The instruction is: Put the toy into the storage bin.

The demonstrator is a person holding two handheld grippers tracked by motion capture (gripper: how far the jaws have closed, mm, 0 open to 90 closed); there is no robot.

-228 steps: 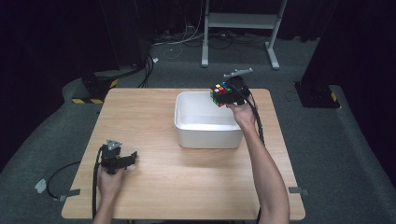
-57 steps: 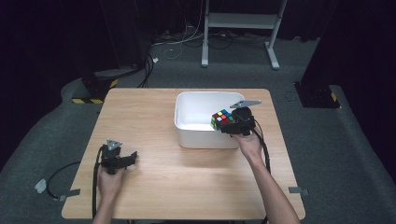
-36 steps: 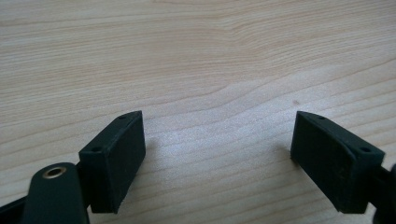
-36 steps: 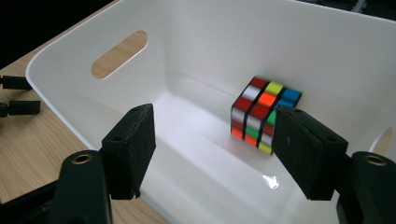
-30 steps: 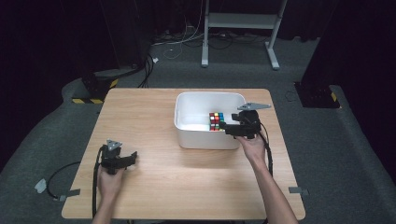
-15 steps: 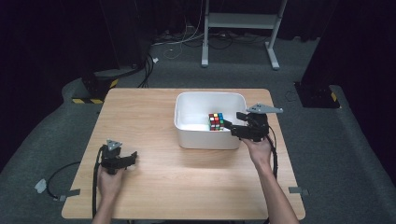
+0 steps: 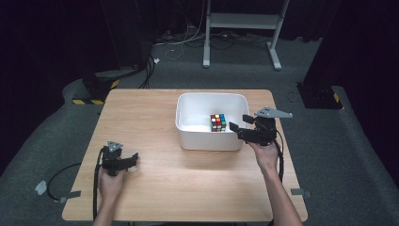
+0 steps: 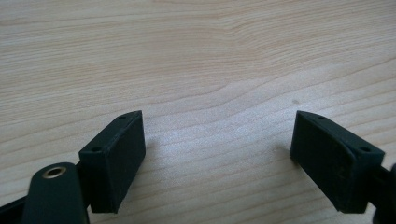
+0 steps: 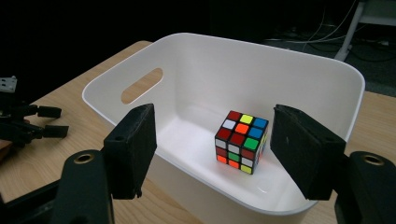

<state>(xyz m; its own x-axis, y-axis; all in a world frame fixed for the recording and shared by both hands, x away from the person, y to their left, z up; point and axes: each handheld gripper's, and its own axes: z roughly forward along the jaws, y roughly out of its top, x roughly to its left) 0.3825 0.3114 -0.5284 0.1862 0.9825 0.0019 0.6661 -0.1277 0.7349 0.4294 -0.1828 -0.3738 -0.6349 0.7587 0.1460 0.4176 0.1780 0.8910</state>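
A multicoloured puzzle cube (image 7: 218, 122) (image 9: 242, 141) rests on the floor of the white tub (image 7: 188, 133) (image 9: 299, 60), toward its right side. My right gripper (image 7: 238, 126) (image 9: 212, 149) hovers open just outside the tub's right wall, jaws pointing in at the cube and apart from it. Down at the table's near left, my left gripper (image 7: 134, 158) (image 8: 217, 158) rests open on the wood with bare tabletop between its jaws.
The wooden table (image 7: 150, 113) has open room left of and in front of the tub. Dark grey floor surrounds it, with a white stand's legs (image 7: 241, 21) and cables behind. The far-off left gripper (image 9: 28, 123) lies at the left edge of the right gripper view.
The right gripper carried the cube from above the tub's far right corner down into the tub, let it go and drew back to the right. The left gripper stayed put.
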